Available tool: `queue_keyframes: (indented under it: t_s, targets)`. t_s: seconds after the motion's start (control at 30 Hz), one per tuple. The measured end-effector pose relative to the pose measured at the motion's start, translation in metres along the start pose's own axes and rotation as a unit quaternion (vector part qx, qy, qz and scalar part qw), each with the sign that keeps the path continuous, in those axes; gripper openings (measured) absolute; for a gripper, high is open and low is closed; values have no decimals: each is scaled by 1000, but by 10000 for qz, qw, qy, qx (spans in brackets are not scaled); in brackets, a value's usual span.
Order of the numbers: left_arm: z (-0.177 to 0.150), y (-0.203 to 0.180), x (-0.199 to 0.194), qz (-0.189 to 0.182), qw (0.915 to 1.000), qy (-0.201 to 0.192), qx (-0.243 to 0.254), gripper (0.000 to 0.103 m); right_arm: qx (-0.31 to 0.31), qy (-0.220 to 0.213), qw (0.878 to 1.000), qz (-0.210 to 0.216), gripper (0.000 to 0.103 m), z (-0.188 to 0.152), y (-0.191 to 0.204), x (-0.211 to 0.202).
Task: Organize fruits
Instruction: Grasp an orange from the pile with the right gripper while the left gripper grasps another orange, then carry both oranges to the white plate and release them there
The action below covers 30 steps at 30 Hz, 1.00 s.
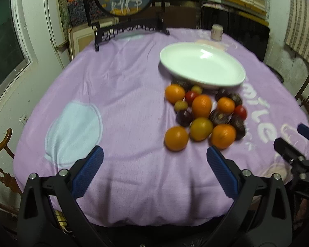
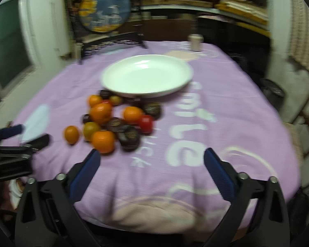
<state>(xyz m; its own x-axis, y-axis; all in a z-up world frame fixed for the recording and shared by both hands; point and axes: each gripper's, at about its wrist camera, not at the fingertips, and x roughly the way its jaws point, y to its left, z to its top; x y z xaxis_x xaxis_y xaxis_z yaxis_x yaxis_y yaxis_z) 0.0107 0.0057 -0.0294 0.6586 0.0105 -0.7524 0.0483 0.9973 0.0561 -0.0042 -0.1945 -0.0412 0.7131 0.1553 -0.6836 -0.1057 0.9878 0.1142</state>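
Observation:
A pile of fruit [image 1: 204, 115] lies on the purple cloth: several oranges, red and yellow-green tomatoes and dark purple fruits. It also shows in the right wrist view [image 2: 113, 121]. An empty white oval plate [image 1: 201, 65] [image 2: 147, 75] sits just behind the pile. My left gripper [image 1: 154, 154] is open and empty, low over the cloth near the front edge, left of the pile. My right gripper [image 2: 152, 158] is open and empty, in front and right of the pile; it also shows at the right edge of the left wrist view [image 1: 294, 144].
A small pale jar [image 1: 217, 32] stands at the far edge of the table. A dark framed round picture on a stand [image 1: 123, 4] is at the back left. Wooden chairs [image 1: 0, 160] flank the table. The left gripper shows at the left of the right wrist view [image 2: 16, 142].

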Motion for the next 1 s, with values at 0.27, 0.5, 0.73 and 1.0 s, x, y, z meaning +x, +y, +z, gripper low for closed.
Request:
queue_keyframes:
  t_s: [0.27, 0.5, 0.73, 1.0]
  targets:
    - [-10, 24, 31, 157, 9991, 317, -245, 101, -217, 586, 9916, 1129, 45, -2, 33, 35]
    - [-12, 41, 38, 79, 9983, 379, -432, 101, -463, 772, 9922, 857, 43, 8, 57, 73]
    - [-8, 34, 47, -147, 9981, 484, -354, 101, -275, 751, 9926, 914, 40, 9, 46, 61]
    - [-1, 4, 64, -473, 9971, 597, 2, 94, 106, 386, 9986, 349, 40, 3, 2, 20]
